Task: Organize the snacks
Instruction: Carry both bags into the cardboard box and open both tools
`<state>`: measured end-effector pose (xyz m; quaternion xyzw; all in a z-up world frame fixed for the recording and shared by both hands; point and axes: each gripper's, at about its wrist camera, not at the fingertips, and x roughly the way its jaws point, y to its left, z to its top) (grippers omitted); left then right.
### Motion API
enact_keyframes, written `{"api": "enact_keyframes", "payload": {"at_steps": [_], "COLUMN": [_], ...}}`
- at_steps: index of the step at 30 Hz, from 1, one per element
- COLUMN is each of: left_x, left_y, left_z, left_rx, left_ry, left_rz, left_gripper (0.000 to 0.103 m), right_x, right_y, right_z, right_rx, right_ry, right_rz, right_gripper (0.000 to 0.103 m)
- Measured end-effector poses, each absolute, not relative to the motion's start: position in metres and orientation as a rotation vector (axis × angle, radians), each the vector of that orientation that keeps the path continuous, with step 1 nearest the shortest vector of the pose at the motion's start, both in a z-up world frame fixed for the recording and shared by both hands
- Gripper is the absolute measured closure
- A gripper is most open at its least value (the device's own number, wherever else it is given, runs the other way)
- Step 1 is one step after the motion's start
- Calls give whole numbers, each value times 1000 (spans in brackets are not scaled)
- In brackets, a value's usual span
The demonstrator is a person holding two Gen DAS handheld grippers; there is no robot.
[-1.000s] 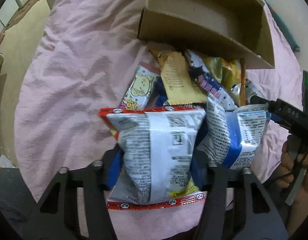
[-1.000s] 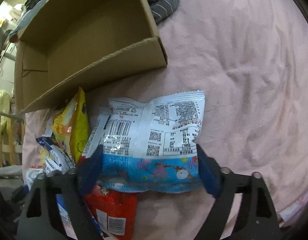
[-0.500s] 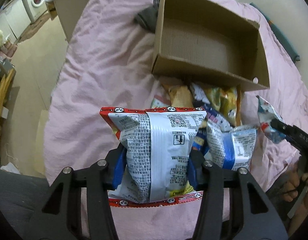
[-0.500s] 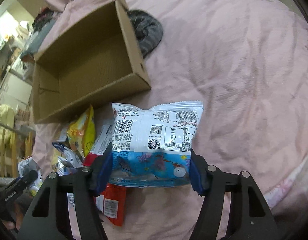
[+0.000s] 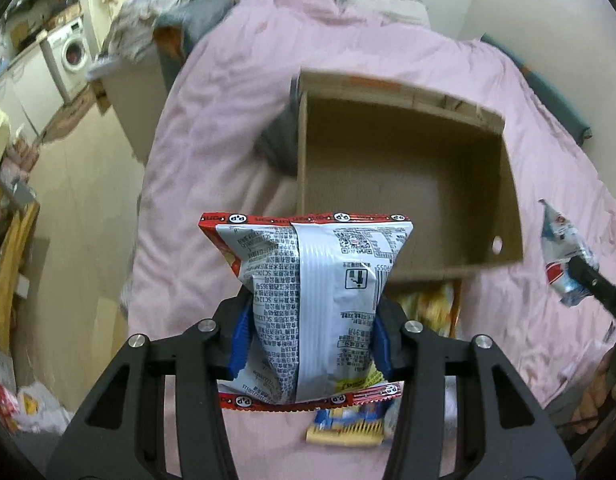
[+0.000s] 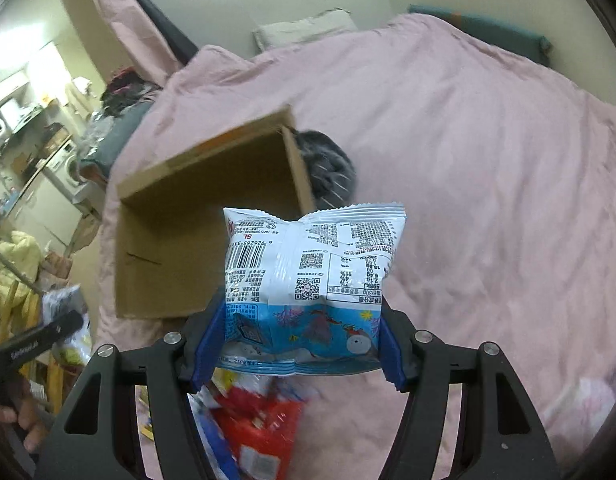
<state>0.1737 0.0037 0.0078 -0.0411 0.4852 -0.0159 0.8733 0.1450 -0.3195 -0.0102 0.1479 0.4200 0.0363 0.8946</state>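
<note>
My left gripper (image 5: 309, 340) is clamped partway closed on a red-trimmed silver snack bag (image 5: 311, 304), pads pressing its sides. My right gripper (image 6: 300, 344) grips a blue-and-white snack bag (image 6: 311, 280) across its lower half. Both bags hang just short of the open cardboard box (image 5: 403, 168). Loose snacks (image 6: 260, 420) lie on the pink bedspread (image 6: 487, 184) before the box.

Two glossy, crinkled foil snack bags, a red-edged bag (image 5: 311, 304) and a blue-and-white bag (image 6: 311, 284), sit between matt black plastic grippers with blue ribbed pads (image 5: 240, 334), near a matt brown cardboard box (image 5: 407, 168) on soft, wrinkled pink cloth bedding (image 6: 487, 168).
</note>
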Motion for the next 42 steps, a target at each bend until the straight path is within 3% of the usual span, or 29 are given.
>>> {"api": "enact_keyframes", "payload": {"at_steps": [9, 19, 42], "left_x": [230, 269, 268], "left_y": [-21, -31, -41], "left_z": [13, -18, -30], "left_rx": [-42, -55, -27], "left_ry": [947, 917, 879], "left_rz": [-40, -53, -82], "left_gripper": [59, 59, 57], "right_x": [205, 254, 269], "right_y": [-277, -261, -260], "right_z": [-2, -37, -55], "right_rx": [204, 234, 232], "right_ry": [816, 861, 887], "right_rz": [180, 245, 244], "right_gripper": [36, 36, 34]}}
